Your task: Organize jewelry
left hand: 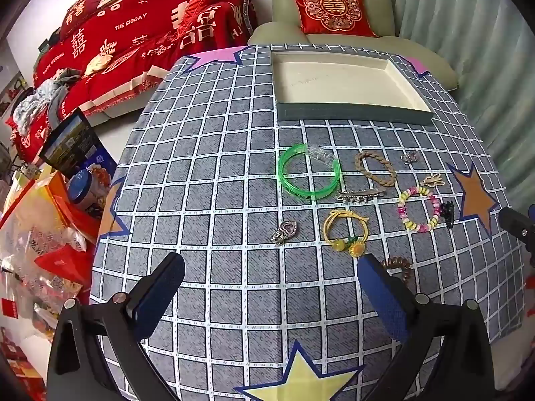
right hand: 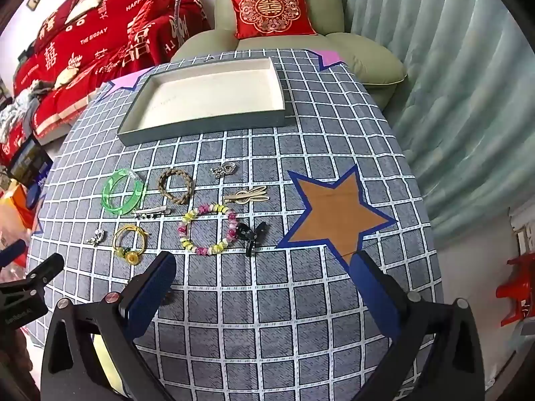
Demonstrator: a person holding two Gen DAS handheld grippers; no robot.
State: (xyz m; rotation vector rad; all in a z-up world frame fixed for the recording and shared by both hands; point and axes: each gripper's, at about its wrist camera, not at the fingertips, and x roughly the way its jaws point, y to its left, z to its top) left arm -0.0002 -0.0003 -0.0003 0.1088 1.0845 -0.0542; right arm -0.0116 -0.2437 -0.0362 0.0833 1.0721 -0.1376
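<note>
An empty shallow grey box (left hand: pixel 354 113) (right hand: pixel 207 128) with a white inside stands at the table's far side. Nearer lie a green bangle (left hand: pixel 309 175) (right hand: pixel 122 192), a braided brown ring (left hand: pixel 374 168) (right hand: pixel 176 185), a silver hair clip (left hand: pixel 359 195) (right hand: pixel 150 212), a yellow hair tie (left hand: pixel 346 230) (right hand: pixel 130 239), a pink-and-yellow bead bracelet (left hand: pixel 419 209) (right hand: pixel 207 229), a heart pendant (left hand: pixel 284 232) (right hand: pixel 97 236), a gold rabbit clip (right hand: pixel 247 197) and a black claw clip (right hand: pixel 252 234). My left gripper (left hand: pixel 271 275) and right gripper (right hand: pixel 264 275) are open and empty, just short of the jewelry.
The table wears a grey checked cloth (left hand: pixel 217 167) with star patches. A brown coil hair tie (left hand: pixel 399 265) lies by my left gripper's right finger. A green armchair (right hand: pixel 281 3) with a red cushion stands behind the table. Bags and boxes (left hand: pixel 50 217) crowd the floor at left.
</note>
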